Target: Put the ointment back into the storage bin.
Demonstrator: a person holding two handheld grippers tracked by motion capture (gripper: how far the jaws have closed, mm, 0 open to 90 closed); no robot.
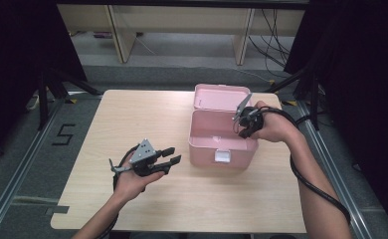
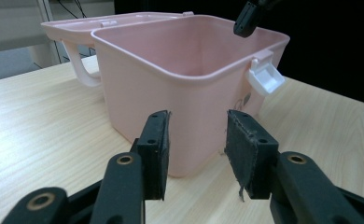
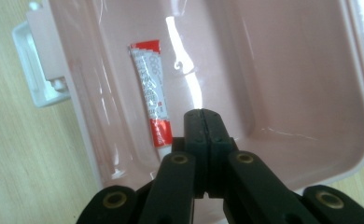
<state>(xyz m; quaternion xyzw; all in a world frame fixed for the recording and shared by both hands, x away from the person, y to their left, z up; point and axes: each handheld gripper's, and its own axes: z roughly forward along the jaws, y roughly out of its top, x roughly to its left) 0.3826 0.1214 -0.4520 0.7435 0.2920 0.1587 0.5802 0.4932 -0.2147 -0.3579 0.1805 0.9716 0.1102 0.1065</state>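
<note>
The right gripper (image 3: 202,114) is hanging over the open pink box (image 3: 306,84), its jaws pressed flat together with nothing between them. In the right gripper view, a red-and-white tube (image 3: 151,100) is lying on the box floor just beyond and to the left of the jaw tips, apart from them; its capped end is slipping out of sight behind the left jaw. The white latch (image 3: 33,74) of the box is sitting farther left of the jaws, on the outside of the front wall. In the high view the right gripper (image 1: 243,128) is pointing down into the box (image 1: 222,149) from its right rim, held by the person's right hand (image 1: 274,124).

The left gripper (image 2: 196,154) is resting low over the wooden table (image 2: 35,121), jaws spread partway with a clear gap and nothing in it (the pads are showing frayed edges). Straight ahead of those jaws, a corner of the pink box (image 2: 138,79) is standing close but not touching them, its lid (image 2: 101,23) thrown back behind it and the latch (image 2: 266,77) up to the right of the right jaw. In the high view the left gripper (image 1: 172,155) is lying to the left of the box, its jaw tips aiming at the box's near left corner.
</note>
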